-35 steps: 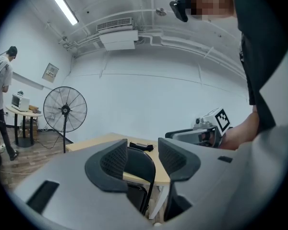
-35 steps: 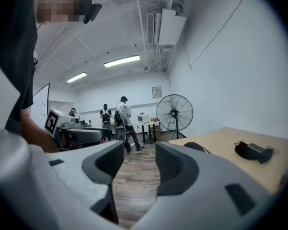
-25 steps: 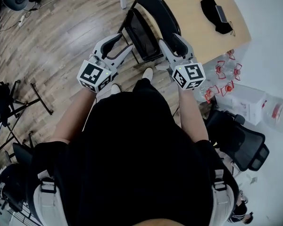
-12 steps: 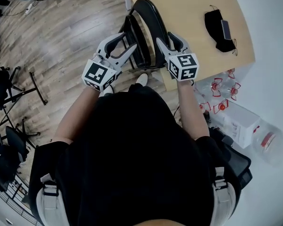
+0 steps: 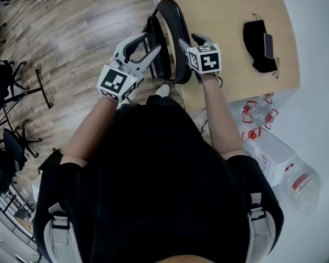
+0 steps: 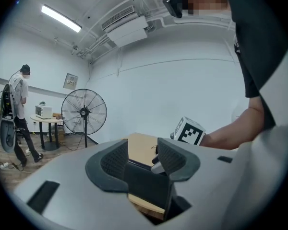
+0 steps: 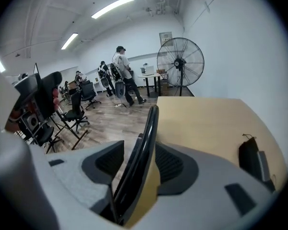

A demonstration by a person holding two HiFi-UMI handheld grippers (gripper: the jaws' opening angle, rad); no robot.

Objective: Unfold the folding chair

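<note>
While the folding chair (image 5: 170, 32) stands folded flat and upright on the wooden floor (image 5: 71, 43), close against the left edge of the table (image 5: 225, 10), the step in hand is judged to be the taking of a grip on it from both sides. No part of it has yet been swung open.

The left gripper (image 6: 144, 158) is closed on a dark flat panel of the chair, which fills the gap between its pads; its jaws have just been closing. The right gripper (image 7: 140, 163) is set astride the thin curved rim of the backrest with its jaws apart. A sliver of table is seen between the rim and the right-hand pad, so no pinch is judged to have been made there.

For the next move, the right jaws would need to be brought together on the rim. The two held parts would then have to be drawn apart, the backrest kept toward the table and the seat side pulled left and down. Care would be called for so that the legs are not dragged and the thin rim is not let slip.

As for containers, a cluster of clear bottles (image 5: 256, 116) with red caps is seen on the floor at the right. A larger clear jug (image 5: 301, 182), also red-capped, lies nearer. Whether any of them is filled cannot be told. On the far right of the table a black cloth thing (image 5: 259, 37) lies with a flat grey item on it.
</note>
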